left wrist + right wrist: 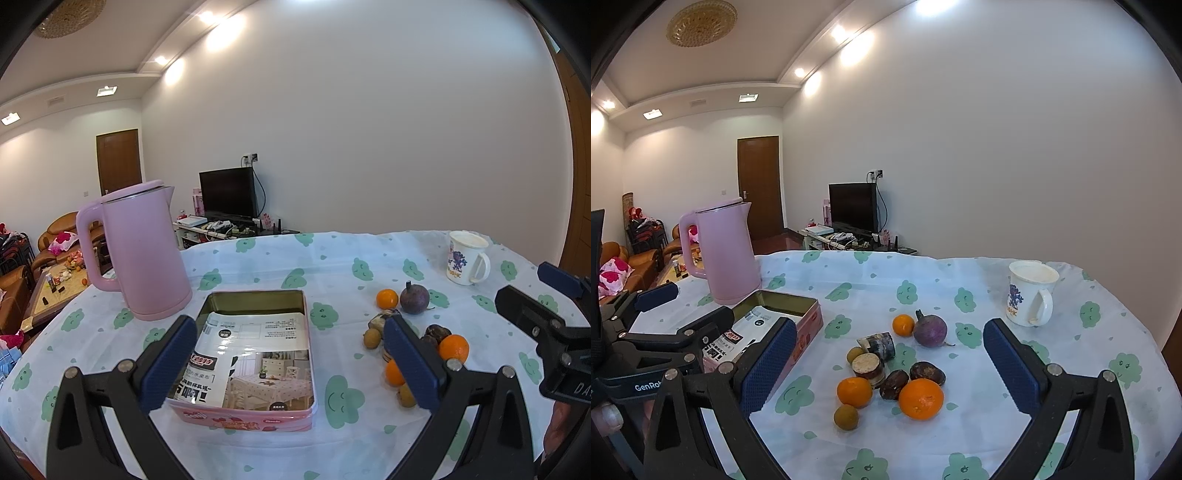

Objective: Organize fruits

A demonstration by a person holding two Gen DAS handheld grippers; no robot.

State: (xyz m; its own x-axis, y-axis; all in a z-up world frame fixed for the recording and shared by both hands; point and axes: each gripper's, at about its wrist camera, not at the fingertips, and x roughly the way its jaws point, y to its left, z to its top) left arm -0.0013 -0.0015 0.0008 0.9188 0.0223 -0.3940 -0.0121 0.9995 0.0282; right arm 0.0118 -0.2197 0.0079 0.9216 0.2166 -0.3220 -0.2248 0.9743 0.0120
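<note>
A pile of fruit lies on the cloud-print tablecloth: a big orange (921,398), two smaller oranges (854,391) (903,325), a purple mangosteen (930,330), two dark brown fruits (927,372), two small tan longans (846,417) and two cut sugarcane pieces (868,365). A pink tin box (258,354) stands open with a printed leaflet inside. My left gripper (291,365) hovers open over the tin, the fruit (453,348) just right of its right finger. My right gripper (890,369) is open above the fruit pile, holding nothing.
A pink kettle (136,251) stands behind the tin at the left. A white printed mug (1030,293) sits at the back right of the table. The table's rounded edge (1145,332) curves off to the right. Beyond are a TV stand and sofas.
</note>
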